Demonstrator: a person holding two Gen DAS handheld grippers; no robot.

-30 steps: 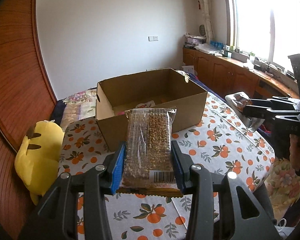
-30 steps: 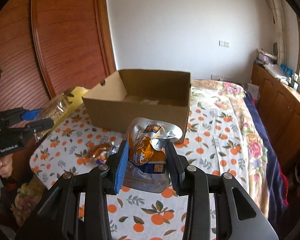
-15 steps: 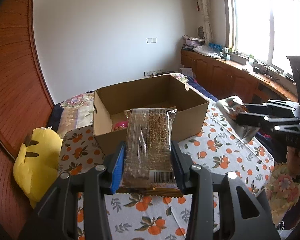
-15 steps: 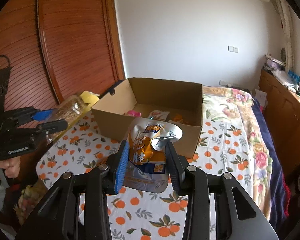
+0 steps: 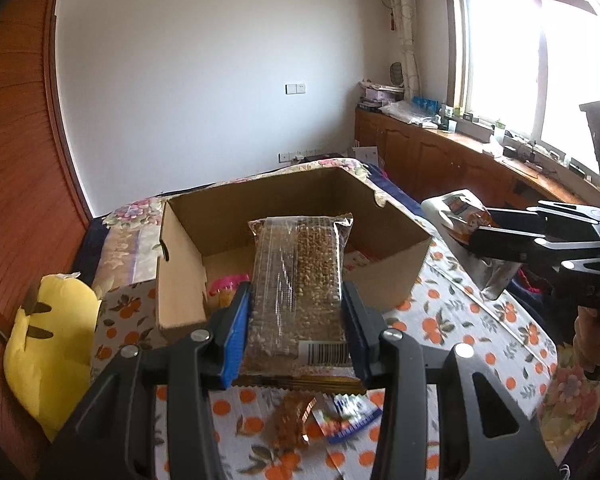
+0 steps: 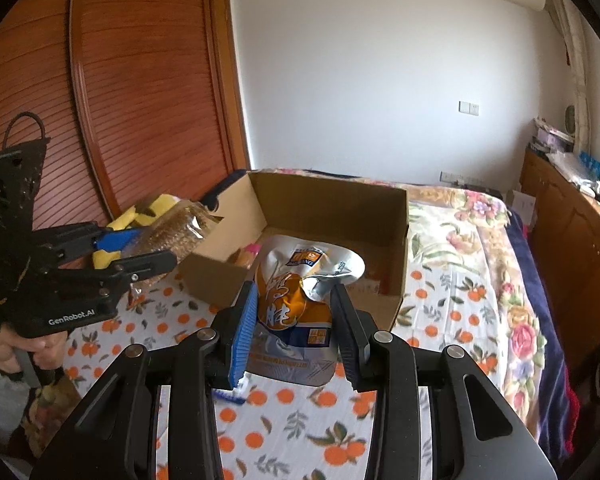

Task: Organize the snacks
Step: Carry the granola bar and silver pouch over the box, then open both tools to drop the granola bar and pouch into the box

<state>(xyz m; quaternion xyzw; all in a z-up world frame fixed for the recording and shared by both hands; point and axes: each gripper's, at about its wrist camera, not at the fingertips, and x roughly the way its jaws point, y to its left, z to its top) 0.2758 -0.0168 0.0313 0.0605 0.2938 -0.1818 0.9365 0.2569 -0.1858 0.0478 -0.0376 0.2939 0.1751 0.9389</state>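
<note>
Both tongs w/ snacks, now up over the box mouth.

Left tongs [image 5: 298,320] clamped on a clear plastic pack of brown grain bars [image 5: 300,276]; right tongs [image 6: 294,326] clamped on a crinkled silver-and-orange foil pouch [image 6: 300,300]. Vs 1 s ago both have risen and moved fwd, so the open brown cardboard box [image 5: 180,280] now shows its floor: a pink item [image 5: 228,282] + at least 2 other packets inside, hard to ID. Means approach is about done; release into the box is likely next. Count: 2 tongs, 2 held snacks, 1 box, 2 loose wrappers [image 5: 324,416] left on the orange-print cloth counter [image 5: 452,320], 1 yellow plush [image 5: 48,356] beside it.
</note>
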